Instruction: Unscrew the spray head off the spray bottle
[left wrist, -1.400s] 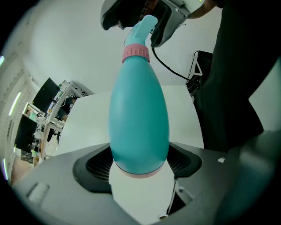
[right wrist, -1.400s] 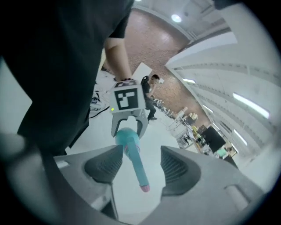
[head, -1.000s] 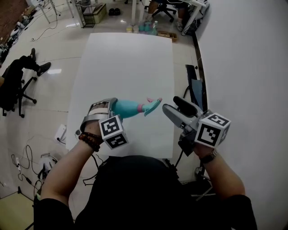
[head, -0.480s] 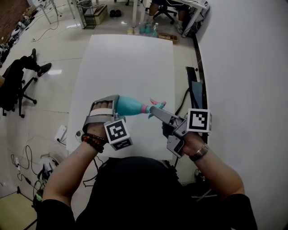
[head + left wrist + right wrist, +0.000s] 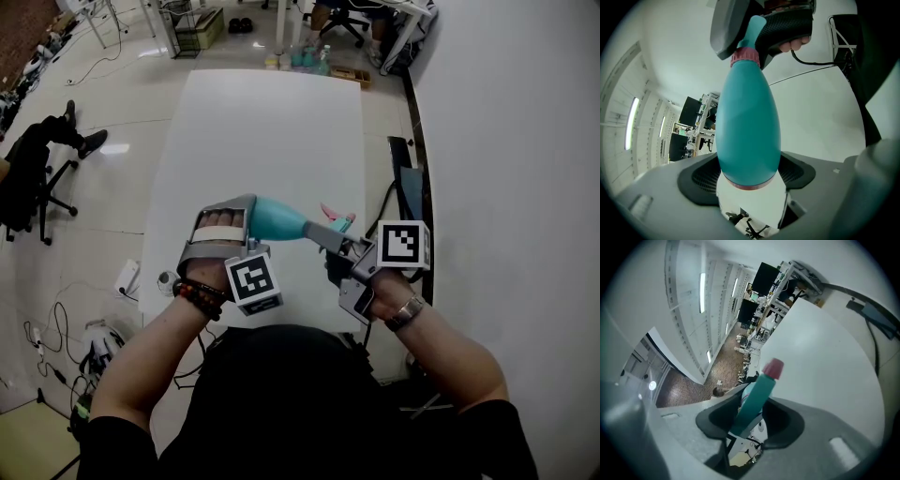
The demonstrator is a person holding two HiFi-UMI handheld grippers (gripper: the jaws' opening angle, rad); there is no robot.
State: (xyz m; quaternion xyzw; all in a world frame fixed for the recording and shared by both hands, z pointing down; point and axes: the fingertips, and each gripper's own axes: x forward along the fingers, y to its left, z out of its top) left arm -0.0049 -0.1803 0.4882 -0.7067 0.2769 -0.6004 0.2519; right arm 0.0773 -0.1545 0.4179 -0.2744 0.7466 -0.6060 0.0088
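Head view, with both gripper views: a person works over a white table [image 5: 272,122] that fills the upper centre of the frame. The left gripper [image 5: 242,220], just left of centre, is clamped on the base end of a teal spray bottle [image 5: 274,219], which is held off the table and lies nearly level, with its neck toward the right of the frame. In the left gripper view the bottle's wide body [image 5: 747,136] rises from between the two dark pads [image 5: 701,180], which bear on its lower end, up to a pink collar [image 5: 745,57] near the top edge. The spray head [image 5: 336,216], teal with a pink tip, sits on that neck just right of centre. The right gripper [image 5: 328,236] meets it from the lower right, and its jaws are closing with the head between them. In the right gripper view the head [image 5: 761,390] slants up across the centre of the frame. It lies against one pad [image 5: 717,420], and a dark gap shows on the other side. Each gripper carries a marker cube, the left cube [image 5: 253,284] below the bottle and the right cube [image 5: 403,244] beside the wrist. A dark office chair [image 5: 28,178] stands on the floor at the left edge.
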